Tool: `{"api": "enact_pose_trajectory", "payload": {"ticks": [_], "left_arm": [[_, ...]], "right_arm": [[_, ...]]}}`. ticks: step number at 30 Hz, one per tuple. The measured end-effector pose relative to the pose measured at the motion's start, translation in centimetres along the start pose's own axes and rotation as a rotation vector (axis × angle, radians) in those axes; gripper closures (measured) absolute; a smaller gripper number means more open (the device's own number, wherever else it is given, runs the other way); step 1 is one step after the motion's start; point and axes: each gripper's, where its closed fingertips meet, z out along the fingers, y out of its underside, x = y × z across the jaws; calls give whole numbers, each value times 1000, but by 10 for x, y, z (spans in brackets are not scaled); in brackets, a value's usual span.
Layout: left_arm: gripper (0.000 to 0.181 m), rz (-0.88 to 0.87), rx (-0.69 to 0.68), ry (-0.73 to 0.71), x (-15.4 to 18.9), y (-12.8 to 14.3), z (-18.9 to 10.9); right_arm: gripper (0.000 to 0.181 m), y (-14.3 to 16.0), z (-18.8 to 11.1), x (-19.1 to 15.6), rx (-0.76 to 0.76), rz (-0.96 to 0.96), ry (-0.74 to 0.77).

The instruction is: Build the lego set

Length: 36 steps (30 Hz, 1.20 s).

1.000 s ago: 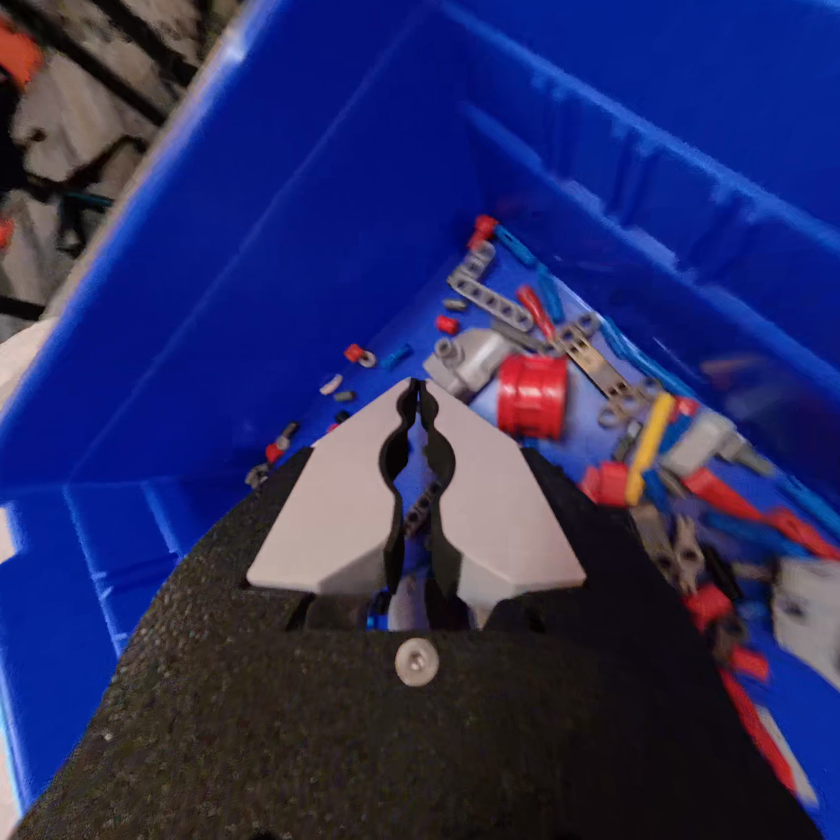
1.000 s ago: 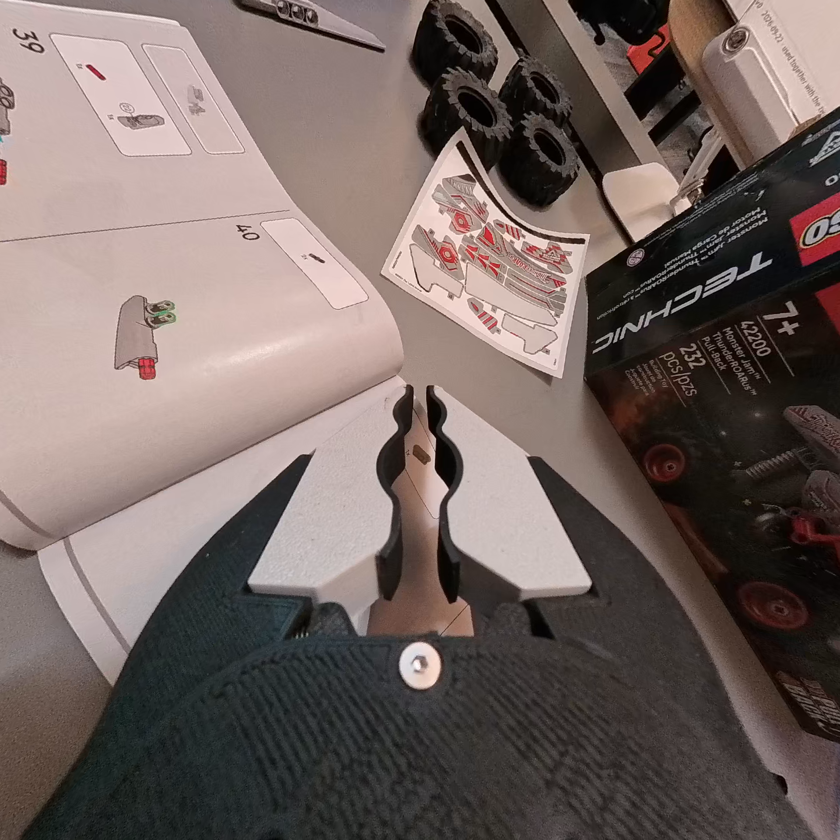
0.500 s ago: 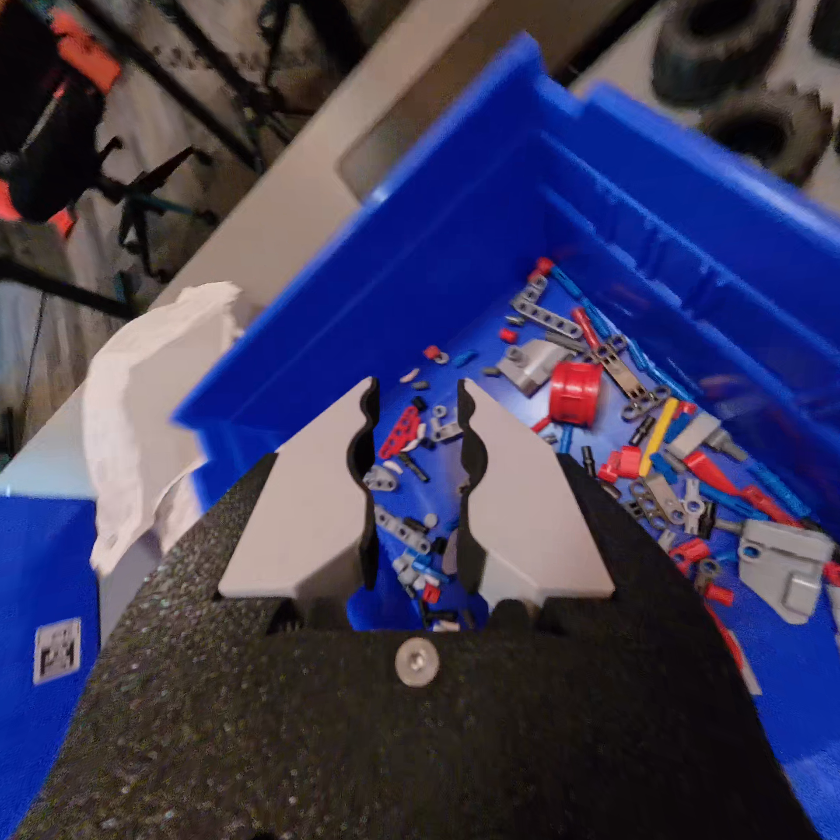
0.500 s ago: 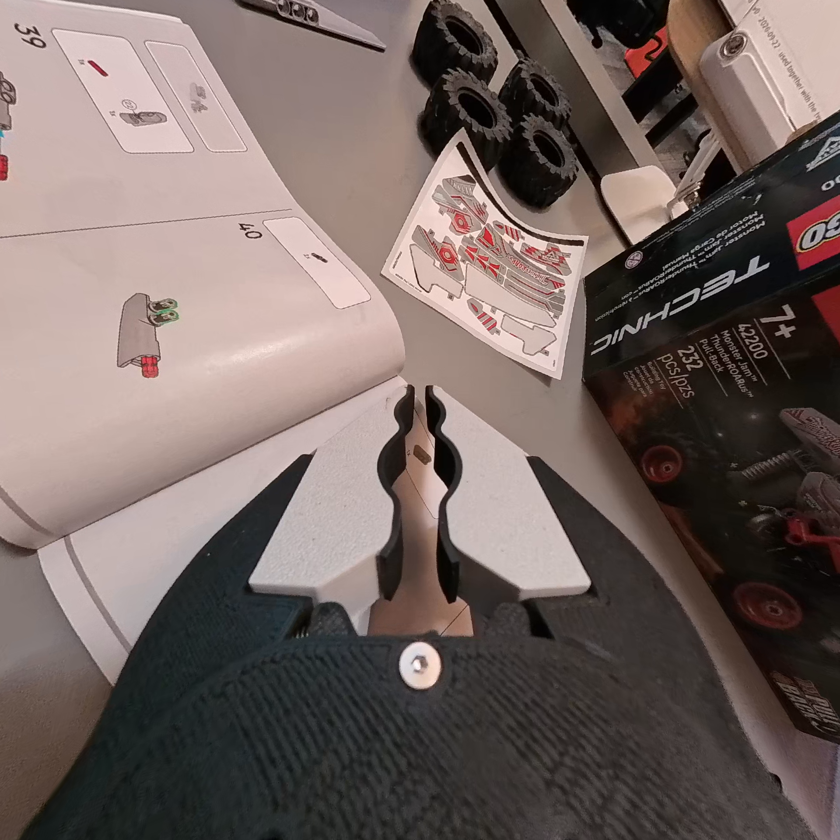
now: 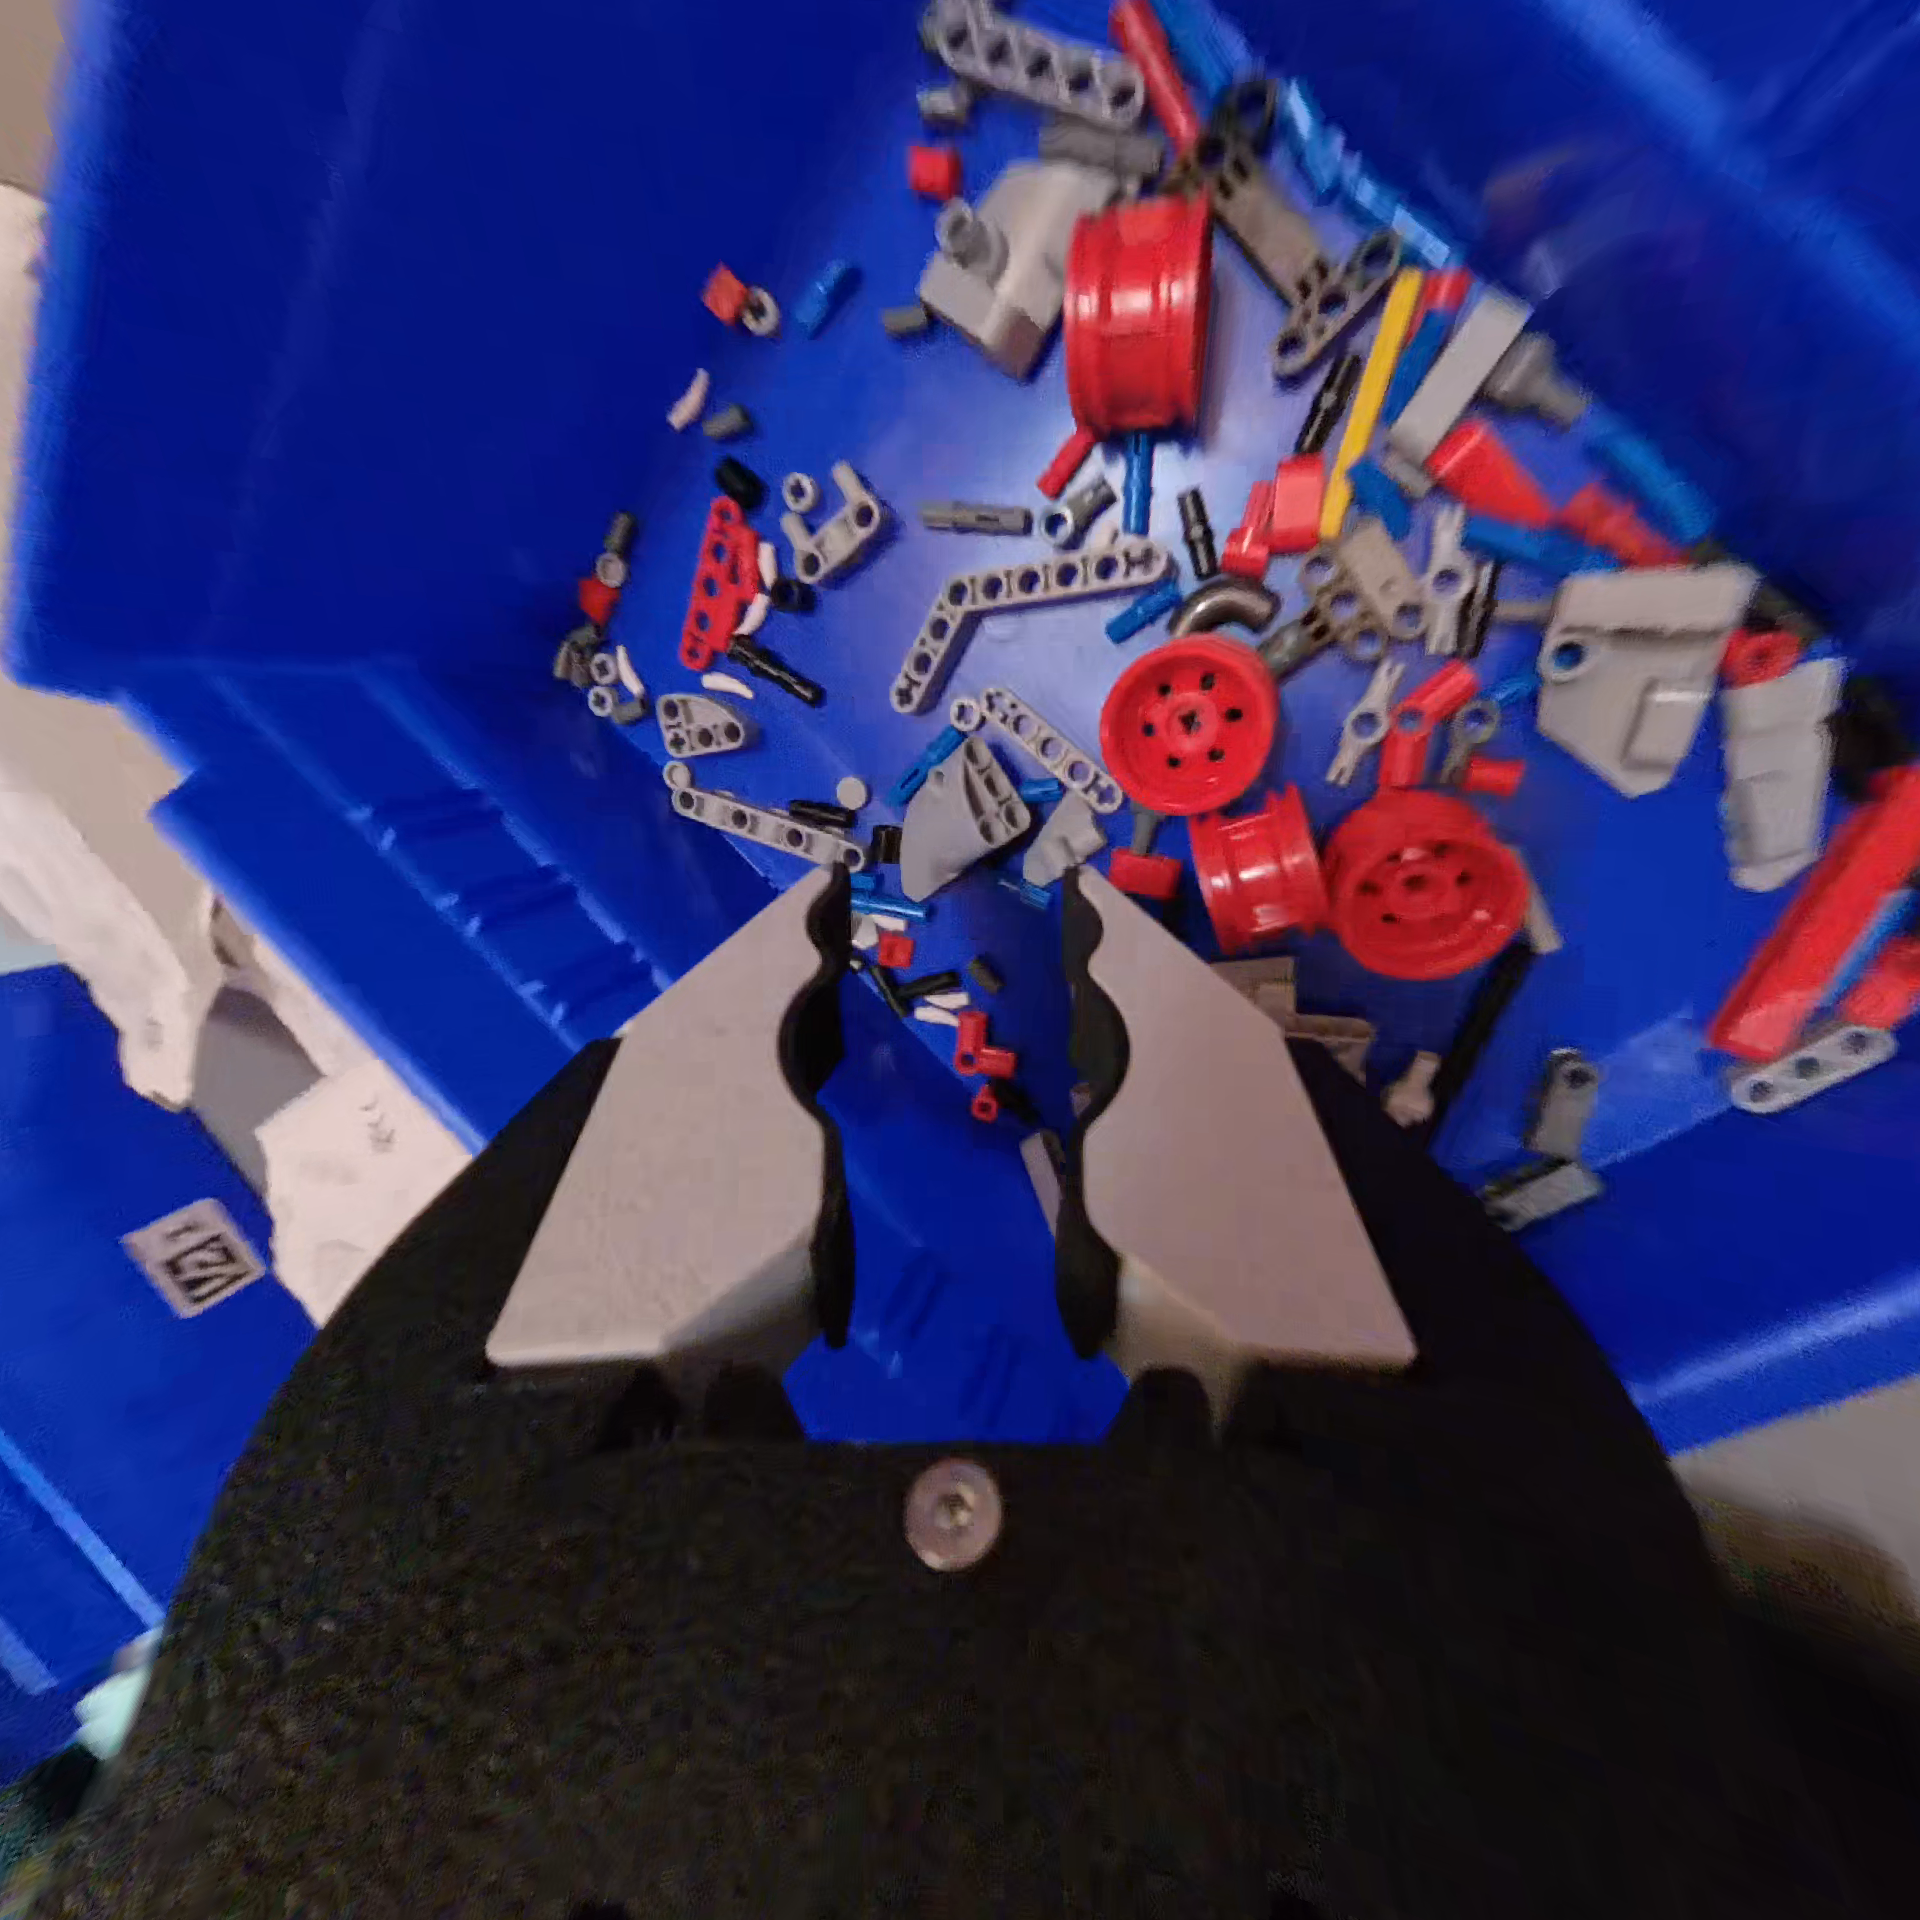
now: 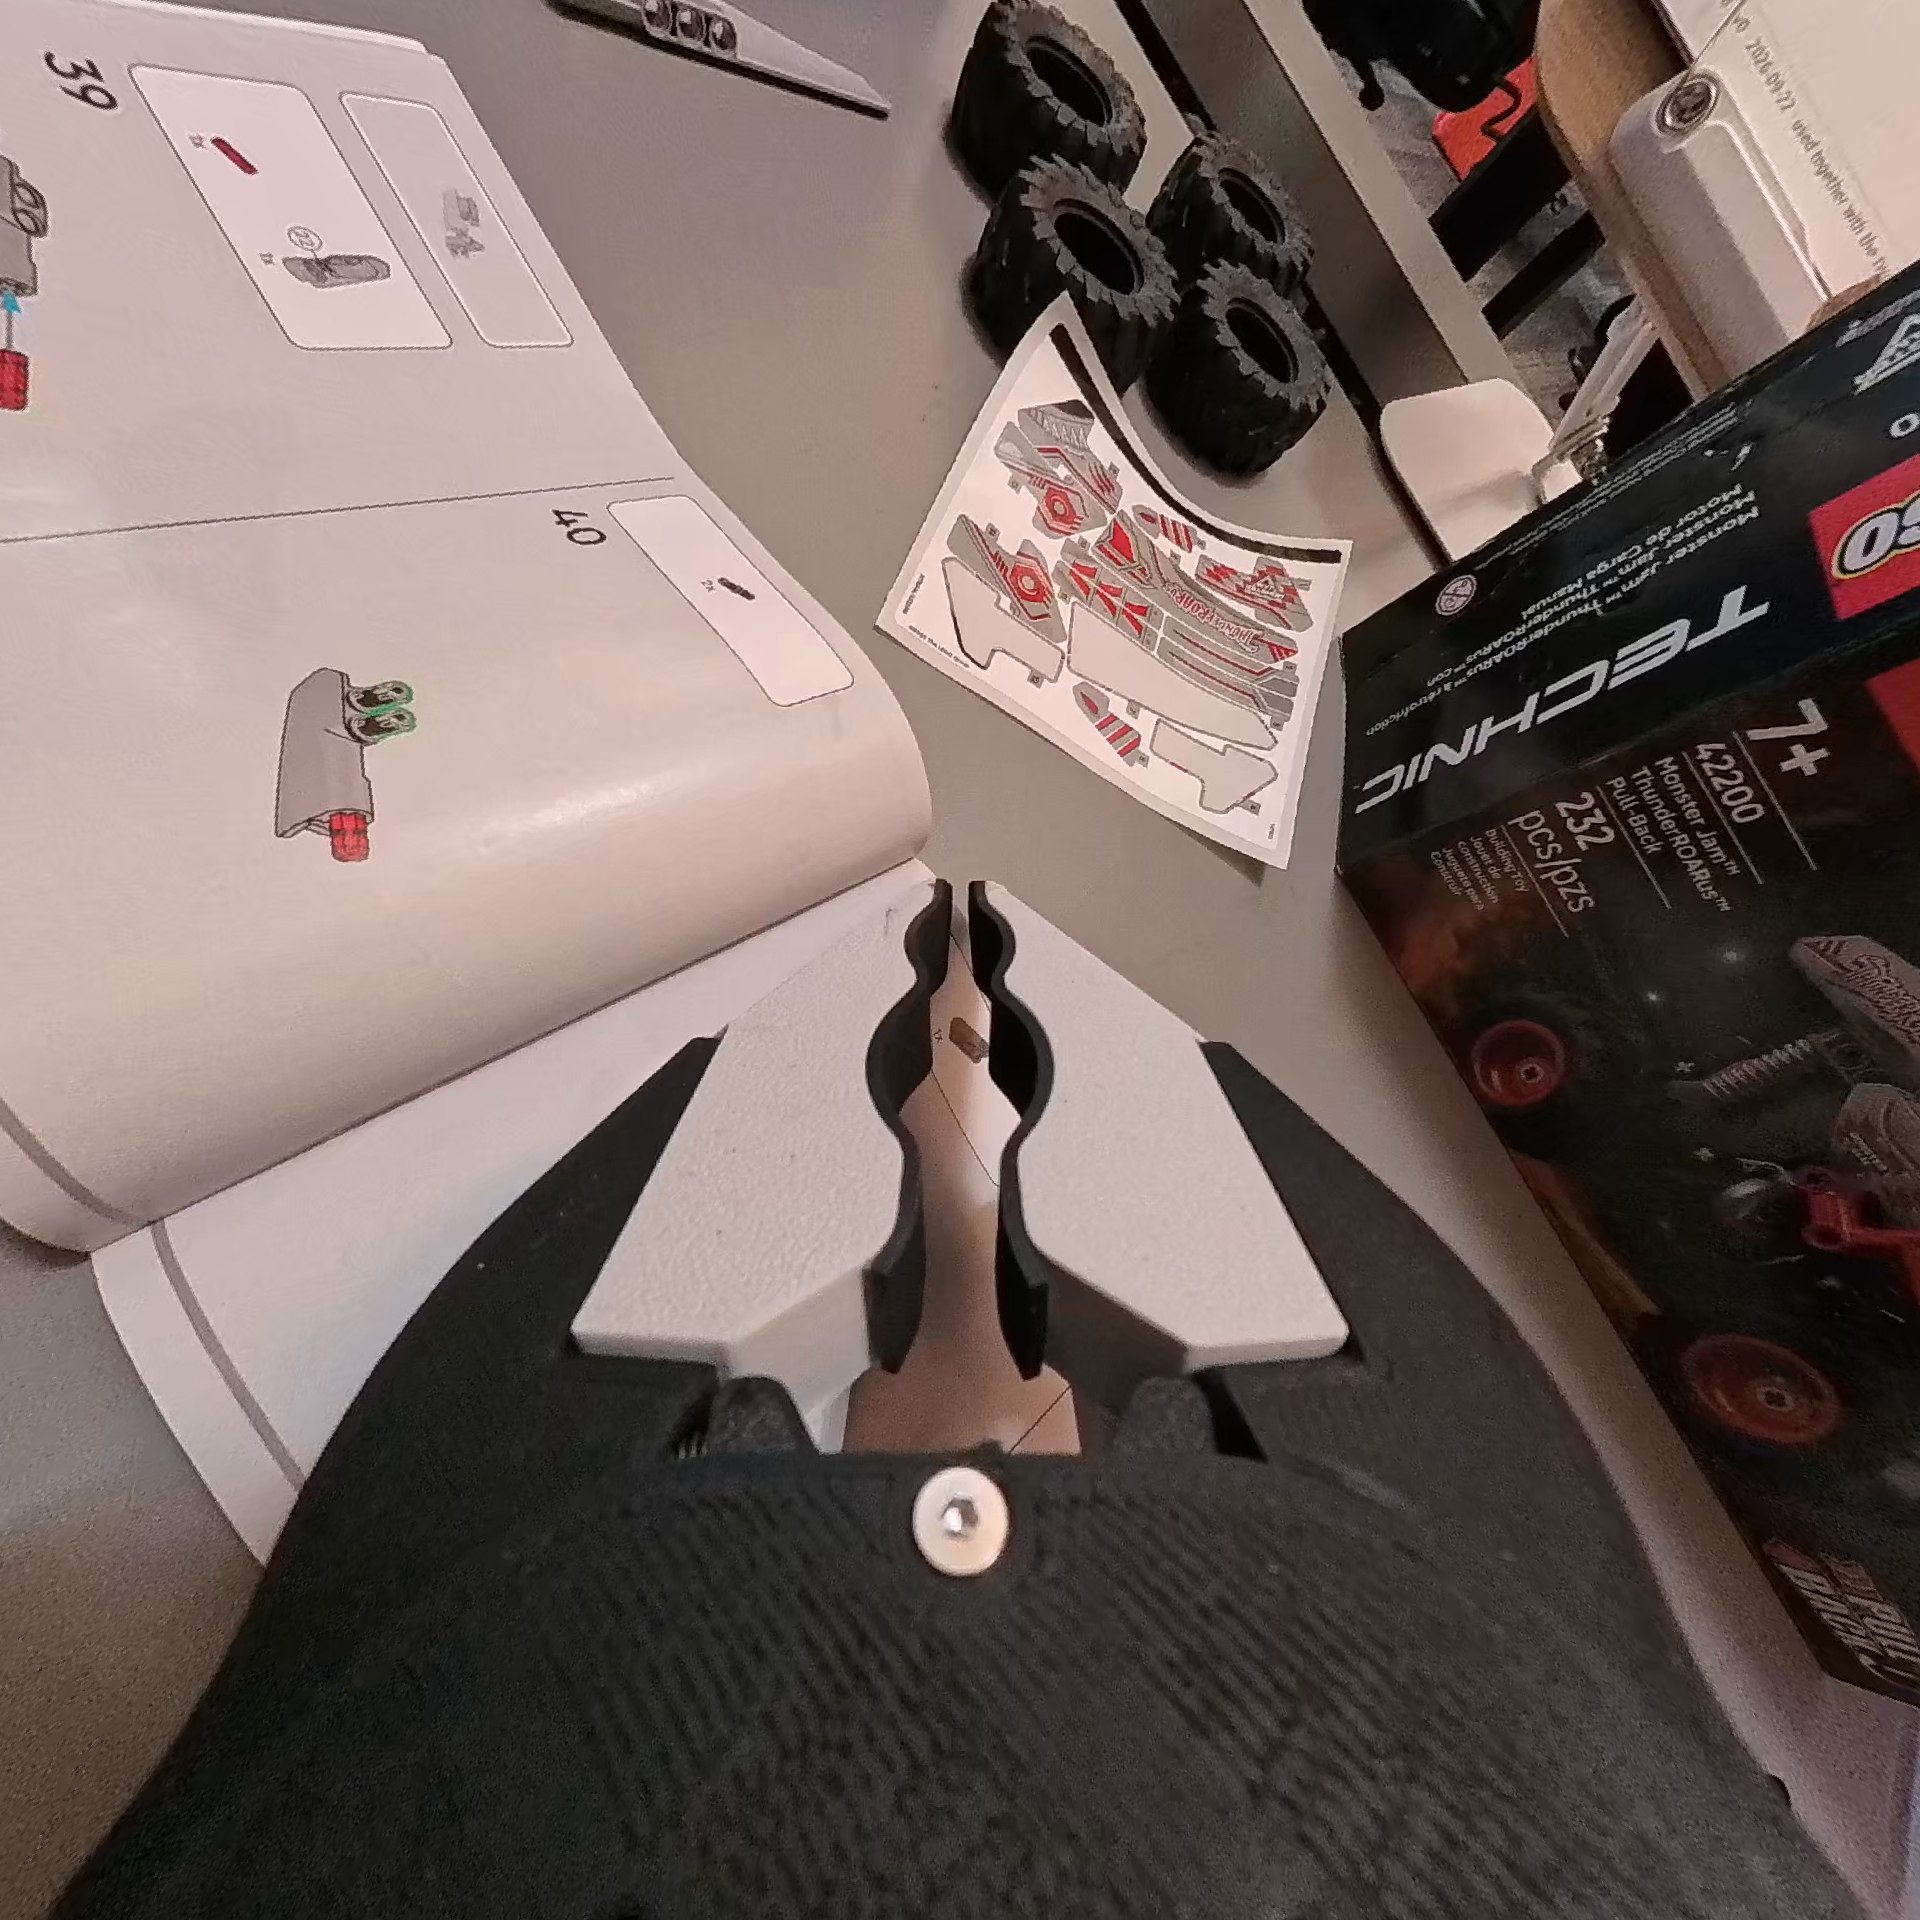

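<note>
My left gripper (image 5: 951, 888) is open and empty above a blue bin (image 5: 343, 343) full of loose lego parts: red wheel hubs (image 5: 1190, 724), grey beams (image 5: 1023, 603), grey panels (image 5: 1642, 665), small blue, black and red pins. A grey curved panel piece (image 5: 961, 816) lies just beyond my fingertips. My right gripper (image 6: 959, 894) is shut and empty, resting over the open instruction booklet (image 6: 416, 644) on the grey table. A sticker sheet (image 6: 1122, 644), black tyres (image 6: 1143, 249) and the set's box (image 6: 1662, 883) lie to the right.
A second blue bin (image 5: 94, 1195) and crumpled white paper (image 5: 125, 935) are left of the parts bin. A grey lego panel (image 6: 717, 36) lies at the top of the table. Beyond the table edge stand shelves and a white roll (image 6: 1714, 177). Across from one pair of fingers to the other is roughly 40 cm. My left tips are about 35 cm from the white roll (image 6: 1714, 177), my right tips only 25 cm.
My left gripper has opened and pulled up and back over the bin, so much more of the parts now shows. My right gripper has stayed still.
</note>
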Motion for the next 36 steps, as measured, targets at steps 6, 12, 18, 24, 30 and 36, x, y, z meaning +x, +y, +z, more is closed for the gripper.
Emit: {"api": "enact_pose_trajectory", "payload": {"ticks": [6, 12, 18, 24, 30, 36], "left_arm": [[147, -28, -109, -32, 0, 2, 30], [169, -161, -103, 2, -7, 10, 32], [179, -343, 316, 164, -14, -38, -16], [179, -587, 907, 683, -16, -87, -99], [178, -671, 1046, 934, -18, -89, -126], [179, -763, 1033, 950, -27, -89, -121]], "right_arm": [[181, 0, 0, -1, 1, -7, 1], [181, 0, 0, -1, 0, -4, -2], [181, 0, 0, -1, 1, -9, -2], [181, 0, 0, -1, 0, -7, -4], [181, 0, 0, -1, 1, -8, -3], [181, 0, 0, -1, 1, -11, -2]]}}
